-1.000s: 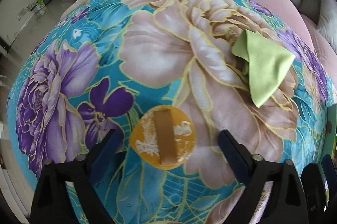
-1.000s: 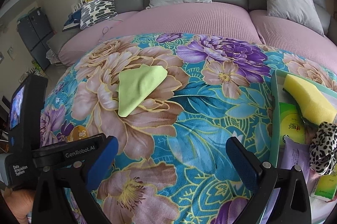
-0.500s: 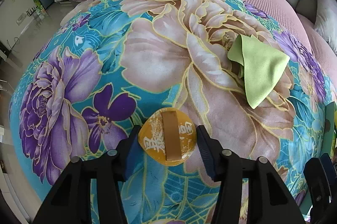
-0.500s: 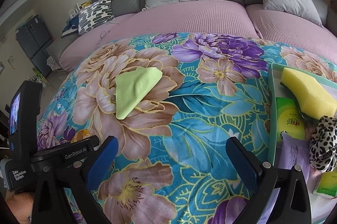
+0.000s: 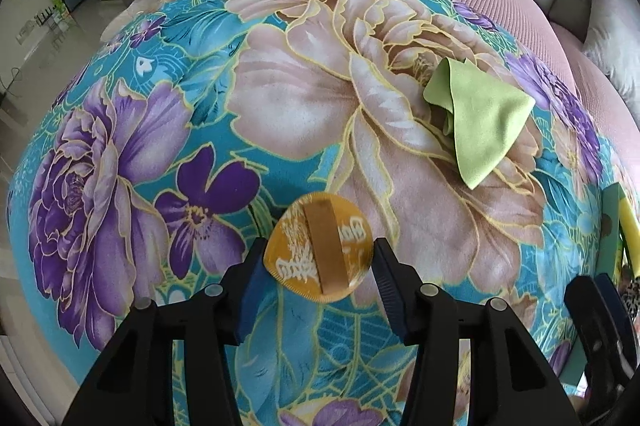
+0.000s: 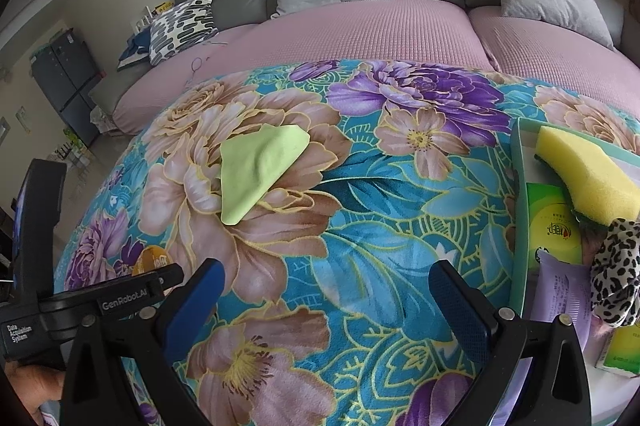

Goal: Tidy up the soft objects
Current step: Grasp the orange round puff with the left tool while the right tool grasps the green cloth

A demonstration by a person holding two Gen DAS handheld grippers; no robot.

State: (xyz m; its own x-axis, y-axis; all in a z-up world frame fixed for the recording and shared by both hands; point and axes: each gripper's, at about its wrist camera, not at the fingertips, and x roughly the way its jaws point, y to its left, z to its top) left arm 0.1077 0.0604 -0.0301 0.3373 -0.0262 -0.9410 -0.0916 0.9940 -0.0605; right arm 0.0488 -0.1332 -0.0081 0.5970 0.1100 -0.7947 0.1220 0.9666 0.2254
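Floral blanket (image 5: 280, 98) covers the sofa, a green cloth (image 5: 484, 122) lying far right. Pointing steeply down, the left gripper (image 5: 318, 258) has just closed onto the orange powder puff (image 5: 320, 246), near centre. Only the right wrist view shows the tray (image 6: 518, 202) with its yellow sponge (image 6: 584, 178); the right gripper (image 6: 326, 290) gapes, holding nothing.

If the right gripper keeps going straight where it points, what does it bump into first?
Probably just the flowery blanket. The right gripper is open and empty, with no object ahead between its fingers.

Round orange powder puff (image 5: 320, 246) flat on floral blanket, green cloth (image 5: 480, 122) crumpled nearby
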